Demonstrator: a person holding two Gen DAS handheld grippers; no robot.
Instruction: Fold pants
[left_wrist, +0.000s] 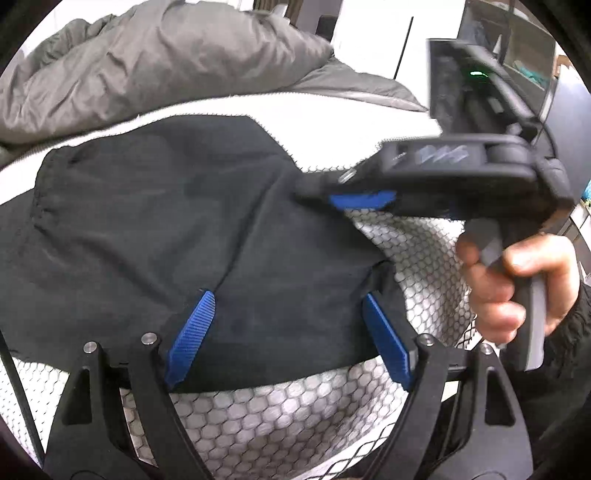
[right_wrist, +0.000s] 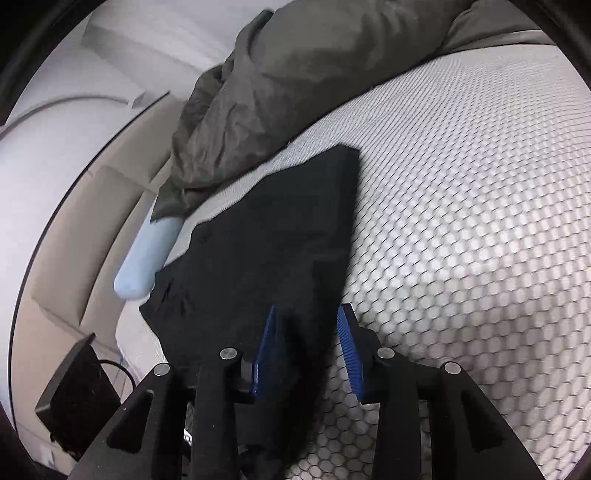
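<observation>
The black pants (left_wrist: 155, 236) lie folded on the honeycomb-patterned bed (left_wrist: 280, 417), a grey duvet (left_wrist: 147, 62) heaped at twelve o'clock. My left gripper (left_wrist: 284, 321) hangs over their near edge, fingers wide apart. My right gripper (right_wrist: 308, 339) has fingers part-open astride the three o'clock edge, gripping nothing.
</observation>
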